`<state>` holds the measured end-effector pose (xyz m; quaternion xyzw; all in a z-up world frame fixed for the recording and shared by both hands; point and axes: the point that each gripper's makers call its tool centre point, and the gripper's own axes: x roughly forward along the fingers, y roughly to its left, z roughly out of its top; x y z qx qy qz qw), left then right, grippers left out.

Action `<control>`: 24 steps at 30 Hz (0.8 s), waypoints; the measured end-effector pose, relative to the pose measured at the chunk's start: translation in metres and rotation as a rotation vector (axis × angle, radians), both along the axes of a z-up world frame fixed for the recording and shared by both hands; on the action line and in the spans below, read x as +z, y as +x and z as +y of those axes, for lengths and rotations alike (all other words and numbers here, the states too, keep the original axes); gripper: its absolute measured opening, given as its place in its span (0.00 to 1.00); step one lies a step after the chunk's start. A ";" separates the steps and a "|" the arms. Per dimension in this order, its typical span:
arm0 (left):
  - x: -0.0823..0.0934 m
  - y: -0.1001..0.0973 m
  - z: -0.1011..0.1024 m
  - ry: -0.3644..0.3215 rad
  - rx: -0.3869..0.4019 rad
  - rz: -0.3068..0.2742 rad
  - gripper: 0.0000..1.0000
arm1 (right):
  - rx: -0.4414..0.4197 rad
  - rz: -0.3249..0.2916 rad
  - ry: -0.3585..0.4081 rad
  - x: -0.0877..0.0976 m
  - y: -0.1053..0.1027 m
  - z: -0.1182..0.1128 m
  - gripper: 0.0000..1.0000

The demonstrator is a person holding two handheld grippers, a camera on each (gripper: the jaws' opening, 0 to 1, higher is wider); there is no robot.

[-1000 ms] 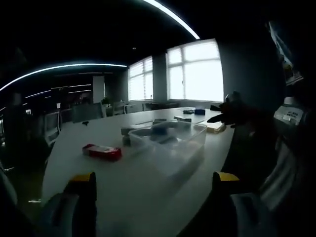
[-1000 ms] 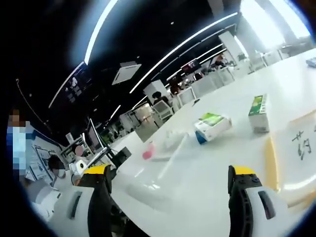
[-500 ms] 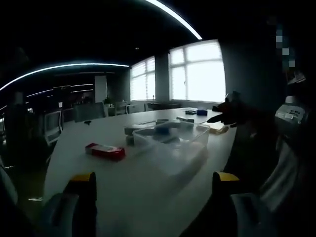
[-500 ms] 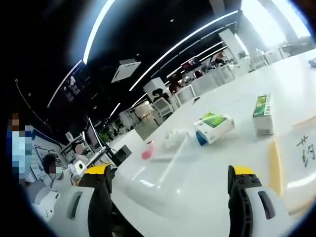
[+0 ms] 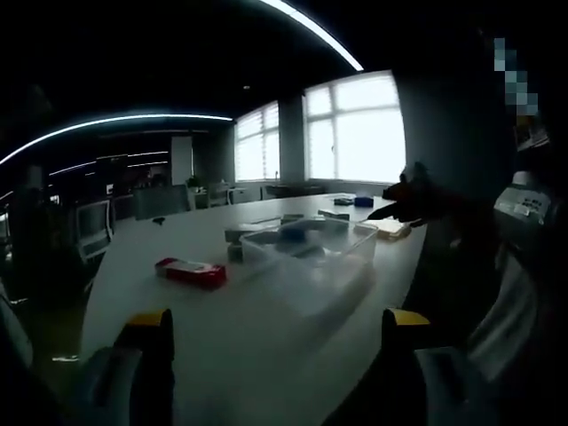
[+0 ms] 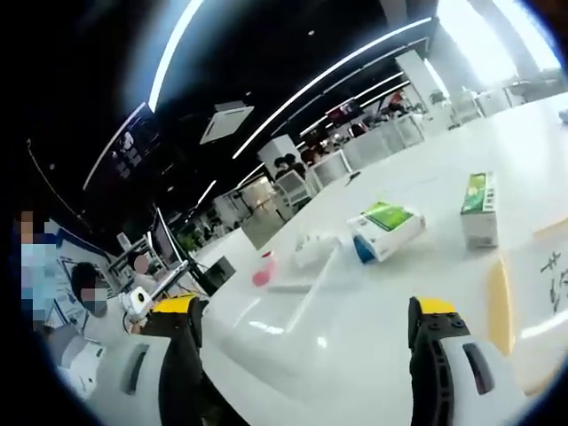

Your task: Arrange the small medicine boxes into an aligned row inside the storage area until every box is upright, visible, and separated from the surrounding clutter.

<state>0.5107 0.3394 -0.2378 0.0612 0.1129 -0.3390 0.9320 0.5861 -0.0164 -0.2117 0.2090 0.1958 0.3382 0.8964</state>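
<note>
Barely starting. Left gripper hovering wide open, empty, before clear storage bin at frame centre; red box lying flat left of it. Right gripper gaping, empty; green-topped boxes waiting upper right, unsorted.

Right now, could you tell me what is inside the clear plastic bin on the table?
The clear plastic bin holds a bluish box near its far side. Dim light and the hazy walls hide anything else inside.

Red box flat beside clear bin, green-white boxes — one flat, one upright
</note>
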 end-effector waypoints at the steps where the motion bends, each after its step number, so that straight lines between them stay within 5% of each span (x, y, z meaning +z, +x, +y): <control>1: -0.001 0.000 0.000 0.000 0.000 0.002 0.97 | 0.000 0.000 0.000 0.000 0.000 0.000 0.95; 24: 0.001 -0.002 0.007 -0.005 0.008 -0.004 0.97 | -0.012 0.000 -0.012 0.000 0.006 0.001 0.94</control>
